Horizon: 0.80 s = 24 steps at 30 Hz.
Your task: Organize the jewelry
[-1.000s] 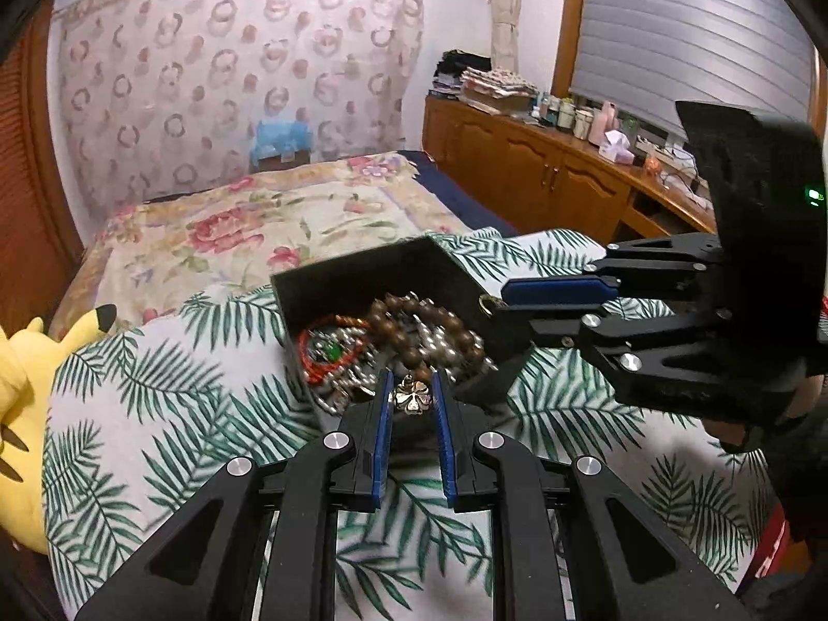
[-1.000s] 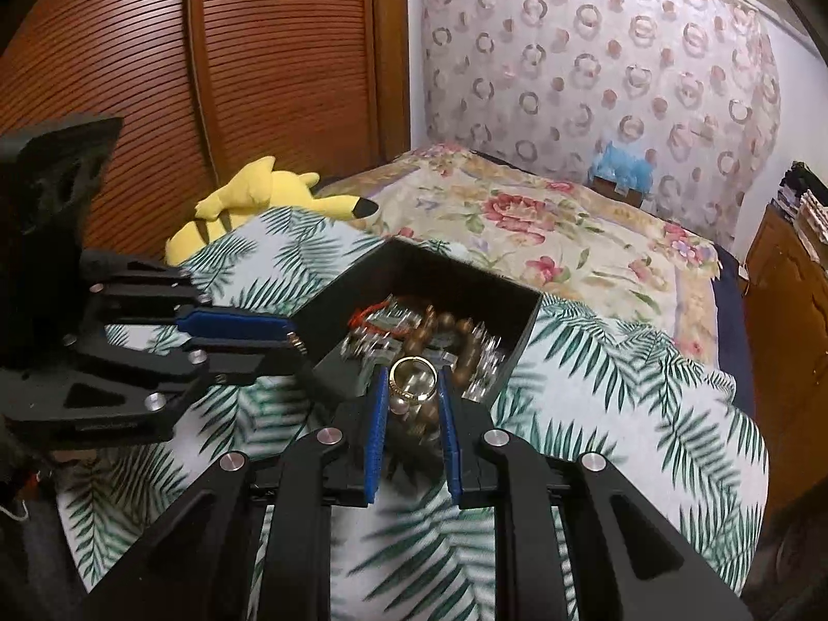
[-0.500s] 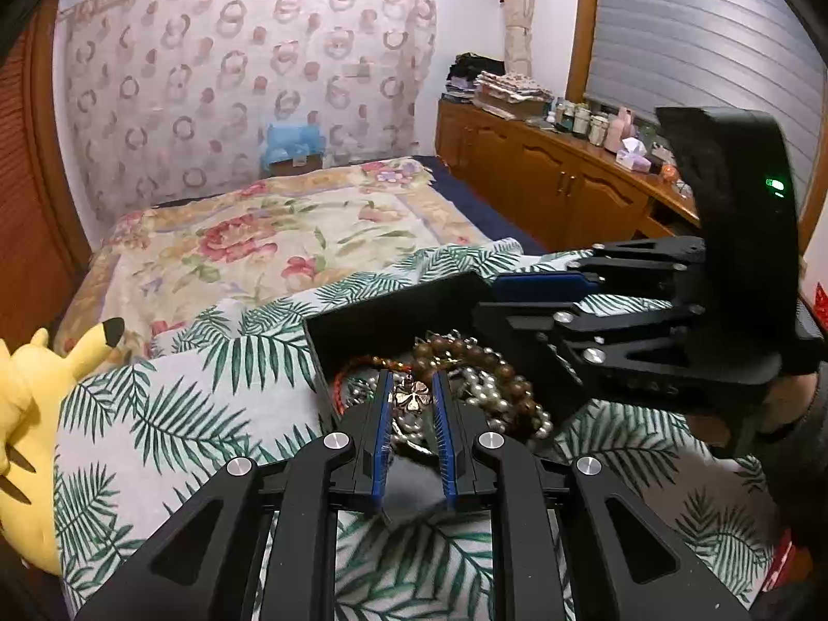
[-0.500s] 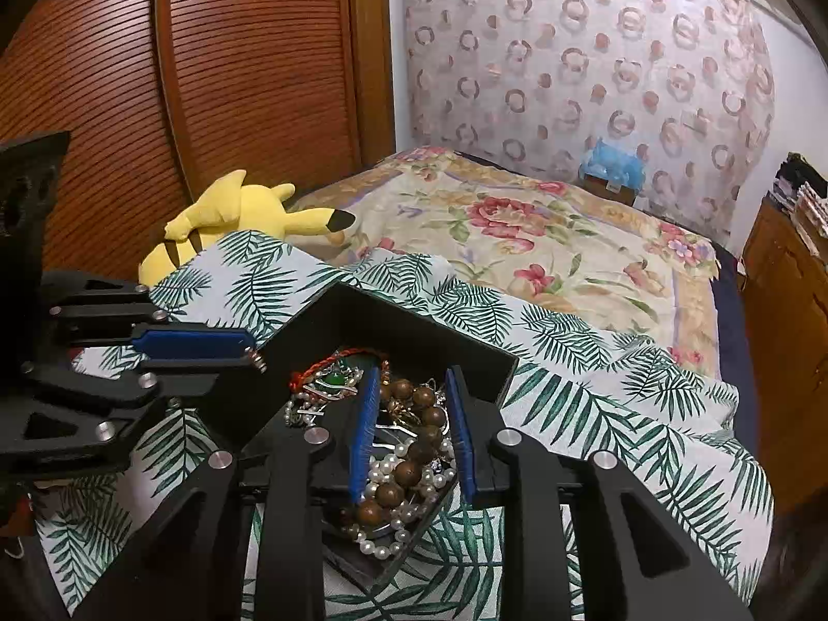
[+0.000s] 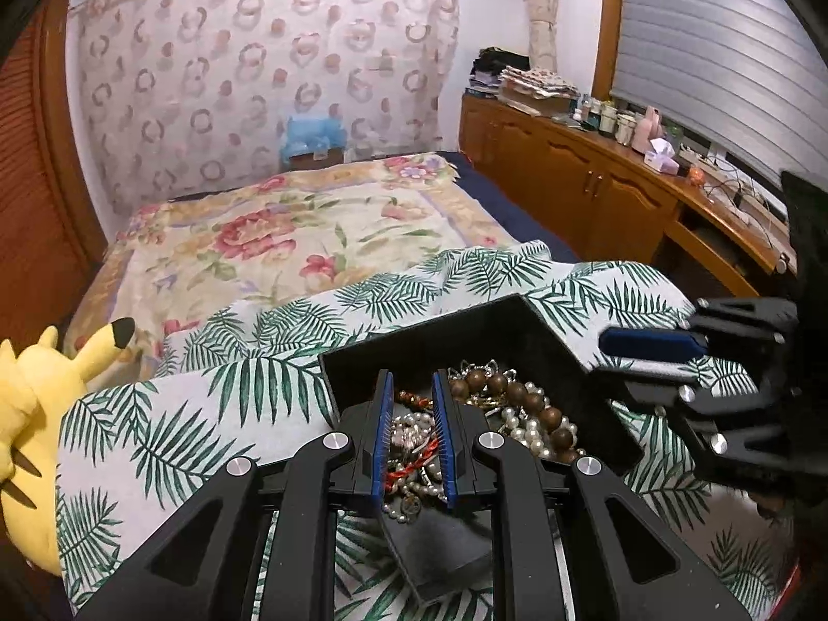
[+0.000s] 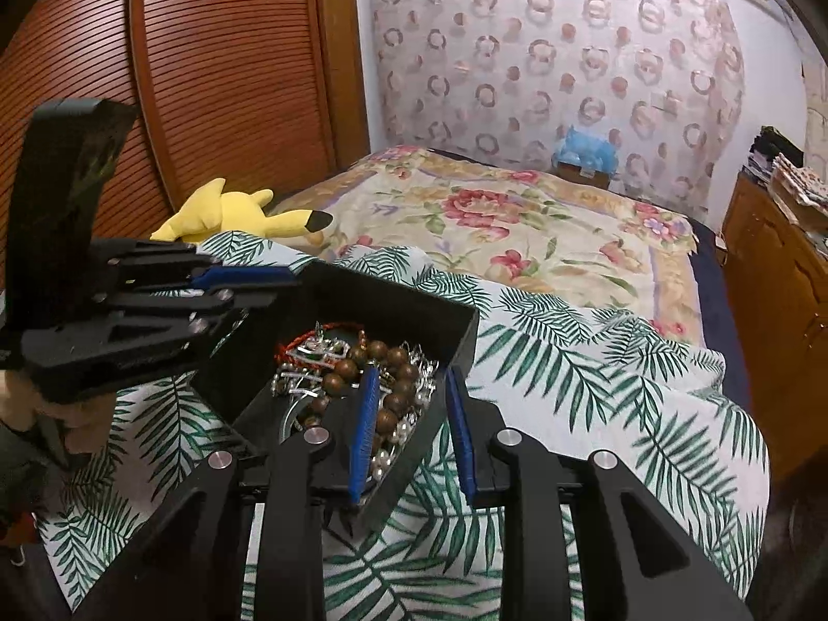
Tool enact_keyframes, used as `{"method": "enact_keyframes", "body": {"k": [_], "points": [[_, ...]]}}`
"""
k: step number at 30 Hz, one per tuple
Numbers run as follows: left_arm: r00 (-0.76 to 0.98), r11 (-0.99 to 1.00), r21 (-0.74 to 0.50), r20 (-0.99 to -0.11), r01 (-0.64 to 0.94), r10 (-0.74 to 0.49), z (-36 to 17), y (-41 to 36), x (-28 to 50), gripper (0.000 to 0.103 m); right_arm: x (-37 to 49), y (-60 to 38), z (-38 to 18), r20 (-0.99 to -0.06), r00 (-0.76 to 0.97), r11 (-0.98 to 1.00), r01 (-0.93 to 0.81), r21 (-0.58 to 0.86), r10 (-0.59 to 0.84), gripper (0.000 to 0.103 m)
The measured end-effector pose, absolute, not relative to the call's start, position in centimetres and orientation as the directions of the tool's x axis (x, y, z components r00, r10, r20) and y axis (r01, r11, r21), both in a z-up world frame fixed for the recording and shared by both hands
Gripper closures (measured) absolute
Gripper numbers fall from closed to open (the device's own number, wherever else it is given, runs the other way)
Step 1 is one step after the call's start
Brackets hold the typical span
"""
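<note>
A black open box point(image 5: 548, 331) point(image 6: 403, 310) sits on a palm-leaf cloth and holds a tangle of jewelry: brown wooden beads point(image 5: 538, 403) point(image 6: 388, 357), white pearls point(image 5: 522, 434), red cord point(image 5: 409, 466) and silver pieces point(image 6: 305, 367). My left gripper point(image 5: 411, 383) is open with nothing between its pads, and its fingers reach over the box's near left part above the jewelry. My right gripper point(image 6: 409, 378) is open; its left finger point(image 6: 365, 414) is over the beads and its right finger point(image 6: 458, 414) is outside the box's right wall.
The palm-leaf cloth point(image 5: 196, 414) point(image 6: 595, 378) covers the near end of a bed with a floral quilt point(image 5: 269, 243). A yellow plush toy point(image 5: 26, 424) point(image 6: 233, 212) lies at the left. A wooden cabinet with bottles point(image 5: 621, 176) runs along the right wall.
Both grippers let go of the small pieces they held, a silver charm on the left and a gold ring on the right, and now stand open over the box. The right jaws have widened.
</note>
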<state>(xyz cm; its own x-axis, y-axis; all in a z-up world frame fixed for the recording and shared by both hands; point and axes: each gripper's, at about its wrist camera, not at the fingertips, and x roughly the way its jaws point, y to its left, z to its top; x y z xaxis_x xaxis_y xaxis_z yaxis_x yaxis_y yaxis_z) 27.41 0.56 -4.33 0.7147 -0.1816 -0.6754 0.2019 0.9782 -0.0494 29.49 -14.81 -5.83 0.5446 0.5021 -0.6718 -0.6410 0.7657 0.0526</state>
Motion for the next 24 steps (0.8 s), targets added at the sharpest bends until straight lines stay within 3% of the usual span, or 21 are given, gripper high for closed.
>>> {"method": "enact_keyframes", "body": {"k": [2,4,5,8,11,14,18,21,24], "points": [[0.716,0.979,-0.051,-0.675,0.195,-0.178,-4.2,0.5,27.3,0.088,29.0,-15.2,-5.8,-0.67,0.551,0.77,-0.636,0.048,0.498,0.074],[0.718,0.981,-0.047,-0.675,0.187,-0.17,-4.1,0.4,27.0,0.076,28.4,-15.6,-5.8,-0.665,0.561,0.778,-0.626,0.048,0.493,0.074],[0.724,0.982,-0.044,-0.67,0.182,-0.164,-4.0,0.4,26.6,0.065,28.2,-15.7,-5.7,-0.663,0.566,0.781,-0.622,0.048,0.491,0.074],[0.733,0.983,-0.044,-0.661,0.178,-0.162,-3.6,0.3,25.5,0.057,27.1,-16.3,-5.5,-0.651,0.582,0.794,-0.606,0.05,0.486,0.074],[0.754,0.989,-0.028,-0.644,0.147,-0.13,-3.2,0.3,23.9,0.031,26.3,-16.7,-5.3,-0.643,0.593,0.802,-0.595,0.057,0.485,0.074],[0.767,0.992,-0.028,-0.633,0.121,-0.111,-2.9,0.6,22.5,0.019,25.1,-17.1,-5.2,-0.634,0.6,0.807,-0.587,0.065,0.488,0.073],[0.77,0.995,-0.03,-0.631,0.091,-0.09,-2.8,1.1,20.7,0.009,23.3,-17.3,-5.0,-0.619,0.618,0.816,-0.574,0.065,0.484,0.055],[0.772,0.996,-0.036,-0.631,0.076,-0.082,-2.8,1.4,19.6,0.008,22.1,-17.6,-4.9,-0.61,0.635,0.829,-0.555,0.067,0.474,0.037],[0.773,0.997,-0.048,-0.629,0.068,-0.083,-2.8,1.5,18.3,0.008,21.0,-17.8,-4.9,-0.604,0.651,0.842,-0.536,0.063,0.46,0.025]]}}
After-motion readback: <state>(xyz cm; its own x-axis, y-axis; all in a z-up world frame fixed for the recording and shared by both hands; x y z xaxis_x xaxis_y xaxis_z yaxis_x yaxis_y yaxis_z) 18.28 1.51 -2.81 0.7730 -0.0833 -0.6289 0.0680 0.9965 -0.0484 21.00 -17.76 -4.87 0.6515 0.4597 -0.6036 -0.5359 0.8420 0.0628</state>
